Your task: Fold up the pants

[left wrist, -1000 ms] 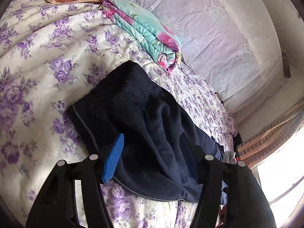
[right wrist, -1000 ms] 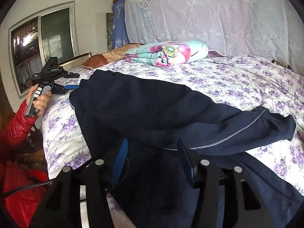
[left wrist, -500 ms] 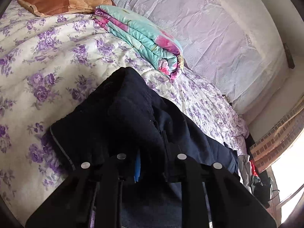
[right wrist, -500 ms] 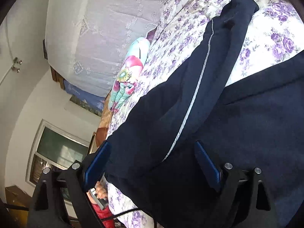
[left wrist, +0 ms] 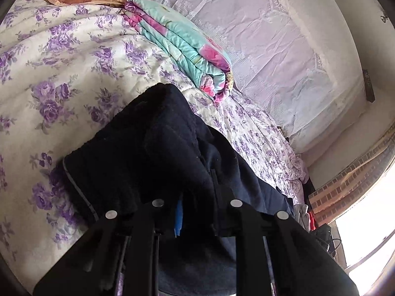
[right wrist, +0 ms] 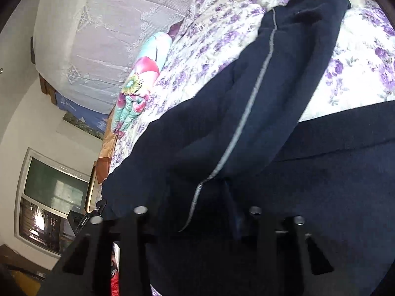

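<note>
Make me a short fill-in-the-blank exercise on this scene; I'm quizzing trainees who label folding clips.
1. The dark pants lie on a bedspread printed with ____ flowers.
2. Beyond the pants lies a folded turquoise and pink ____.
3. Along one pant leg runs a thin ____ stripe.
4. The left gripper is shut on the ____.

Missing words: purple; quilt; grey; pants

Daylight glares from the window [left wrist: 370, 254]; fisheye edges darken, right view slightly blurred.
</note>
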The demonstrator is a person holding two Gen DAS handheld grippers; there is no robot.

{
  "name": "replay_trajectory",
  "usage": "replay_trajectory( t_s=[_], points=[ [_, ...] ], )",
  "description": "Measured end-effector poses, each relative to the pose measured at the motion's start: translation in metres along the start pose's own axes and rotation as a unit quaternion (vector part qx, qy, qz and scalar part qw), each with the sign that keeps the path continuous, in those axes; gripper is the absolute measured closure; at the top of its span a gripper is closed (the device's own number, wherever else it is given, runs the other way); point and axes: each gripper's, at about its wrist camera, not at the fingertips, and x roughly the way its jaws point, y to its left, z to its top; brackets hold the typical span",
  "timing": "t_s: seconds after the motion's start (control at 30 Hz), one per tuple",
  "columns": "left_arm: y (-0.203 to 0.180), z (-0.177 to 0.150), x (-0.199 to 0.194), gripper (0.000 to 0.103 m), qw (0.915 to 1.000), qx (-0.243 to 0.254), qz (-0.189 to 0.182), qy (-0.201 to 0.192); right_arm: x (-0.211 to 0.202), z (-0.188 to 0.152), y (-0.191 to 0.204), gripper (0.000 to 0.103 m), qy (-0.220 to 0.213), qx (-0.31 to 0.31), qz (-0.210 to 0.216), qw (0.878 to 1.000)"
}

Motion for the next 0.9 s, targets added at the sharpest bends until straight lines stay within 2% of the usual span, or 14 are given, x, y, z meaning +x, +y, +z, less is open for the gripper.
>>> replay_trajectory(
  t_s=[0.07,0.13,0.27,0.37,0.43,0.47,0.53,0.57,0.6,0.63,0.77,0.83,0.87,0.9],
  points=[
    [-0.001,0.001,-0.001,0.086,1.0,0.001,0.003,0.003,-0.003,0.002,-0.01,0.09,0.003,0.023,0.026,0.999],
    [-0.005,0.002,-0.005,0.086,1.0,0.008,0.003,0.004,-0.012,-0.006,-0.008,0.098,-0.009,0.014,0.045,0.999],
    [-0.015,0.005,-0.023,0.087,0.9996,0.007,-0.024,0.01,-0.048,-0.029,0.013,0.099,-0.049,-0.031,0.088,0.994],
    [-0.019,-0.001,-0.046,0.087,0.9989,0.01,-0.046,0.008,-0.076,-0.049,0.017,0.102,-0.055,-0.048,0.112,0.991],
    [-0.01,-0.012,-0.051,0.086,0.9985,0.006,-0.05,0.02,-0.084,-0.064,0.014,0.102,-0.043,-0.062,0.107,0.991],
    [-0.003,-0.017,-0.049,0.086,0.999,0.002,-0.037,0.026,-0.085,-0.07,0.01,0.102,-0.035,-0.072,0.089,0.993],
    [0.017,-0.027,-0.039,0.087,0.9988,-0.018,-0.01,0.044,-0.081,-0.075,0.013,0.096,-0.035,-0.104,0.036,0.993],
    [0.028,-0.03,-0.034,0.087,0.9977,-0.039,-0.017,0.053,-0.075,-0.071,0.018,0.074,-0.023,-0.111,0.028,0.993],
    [0.033,-0.032,-0.034,0.087,0.997,-0.051,-0.029,0.05,-0.067,-0.067,0.021,0.038,-0.004,-0.1,0.04,0.994],
    [0.032,-0.031,-0.036,0.087,0.9972,-0.051,-0.035,0.043,-0.062,-0.065,0.023,0.033,0.001,-0.082,0.06,0.995],
    [0.024,-0.032,-0.036,0.087,0.999,-0.031,-0.02,0.027,-0.037,-0.044,0.026,0.034,0.002,-0.026,0.081,0.996],
    [0.024,-0.034,-0.034,0.087,0.9991,-0.026,-0.02,0.026,-0.019,-0.035,0.014,0.034,0.018,0.029,0.091,0.995],
    [0.025,-0.034,-0.035,0.087,0.999,-0.026,-0.026,0.025,-0.009,-0.033,0.006,0.037,0.031,0.057,0.094,0.993],
    [0.026,-0.033,-0.035,0.087,0.9989,-0.028,-0.029,0.025,-0.001,-0.03,-0.004,0.057,0.036,0.085,0.097,0.991]
  ],
)
